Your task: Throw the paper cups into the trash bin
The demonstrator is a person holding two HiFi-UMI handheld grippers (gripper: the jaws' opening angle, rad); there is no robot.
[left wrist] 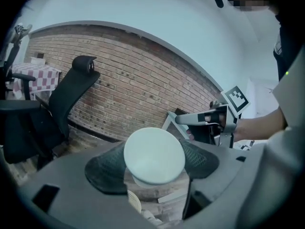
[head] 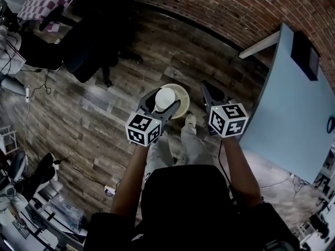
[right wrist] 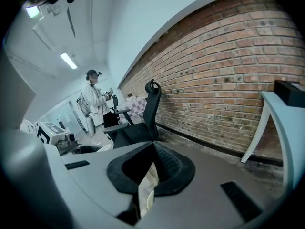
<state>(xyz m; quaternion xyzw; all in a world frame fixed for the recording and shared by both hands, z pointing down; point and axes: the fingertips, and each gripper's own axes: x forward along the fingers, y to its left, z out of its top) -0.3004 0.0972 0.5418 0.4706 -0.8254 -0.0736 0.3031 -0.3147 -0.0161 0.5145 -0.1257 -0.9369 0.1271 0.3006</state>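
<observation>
Between the pads of the left claw (left wrist: 154, 166): a white paper cup (left wrist: 153, 152), pinched from both sides, the jaws kept well apart by its width
Cup axis: roughly along the jaws, one round white end turned back at the claw's camera; mouth or base, cannot tell
Right claw (right wrist: 153, 149): jaws closed tip to tip, nothing held; it hangs beside the left claw, on its right
Below the left claw: a round cream trash bin (head: 183, 99) on the floor, ribbed rim up; in the head view the cup overlaps the bin's left side and is not inside it
Bin contents: mostly hidden by cup and claw, cannot tell
Ahead of both claws: a brick wall (right wrist: 228, 80), with plank floor (head: 104, 98) running from it to the bin
Left of the left claw: a black office chair (left wrist: 71, 94), well apart
Right of the right claw: a pale blue table (head: 293, 103), its long edge near that claw
Between the two claws, on the bin's near side: a shoe (head: 191, 122) just beside the rim
</observation>
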